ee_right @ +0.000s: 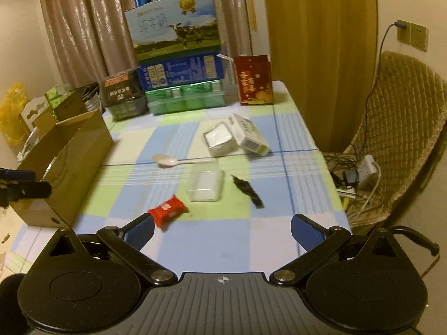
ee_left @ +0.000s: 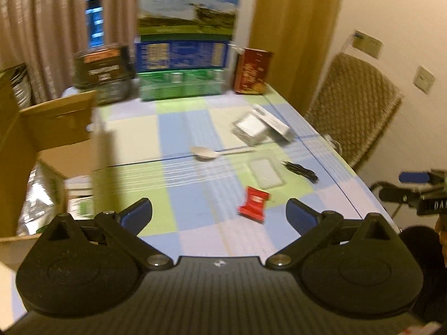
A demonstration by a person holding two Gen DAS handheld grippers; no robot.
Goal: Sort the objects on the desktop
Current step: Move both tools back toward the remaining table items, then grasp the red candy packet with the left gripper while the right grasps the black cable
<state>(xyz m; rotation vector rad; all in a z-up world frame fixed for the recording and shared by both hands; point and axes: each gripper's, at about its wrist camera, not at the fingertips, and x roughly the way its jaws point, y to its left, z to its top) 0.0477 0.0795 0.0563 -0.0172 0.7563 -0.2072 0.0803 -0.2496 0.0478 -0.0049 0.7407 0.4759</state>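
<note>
Since every loose item lies on the table (ee_right: pixel 134 142), sorting looks barely begun. Items: red snack packet (ee_right: pixel 167 208), white spoon (ee_right: pixel 174 161), clear plastic case (ee_right: pixel 206 185), black clip-like object (ee_right: pixel 248 188), two small cartons (ee_right: pixel 234 139). Receptacle, judged: open cardboard box (ee_right: pixel 65 164) at table's left edge. Right gripper (ee_right: pixel 222 233): jaws spread wide, empty; packet just ahead of left finger. Left gripper (ee_left: pixel 219 216): jaws spread wide, empty; packet between and slightly ahead. Backdrop: stacked cartons (ee_right: pixel 178 64).
</note>
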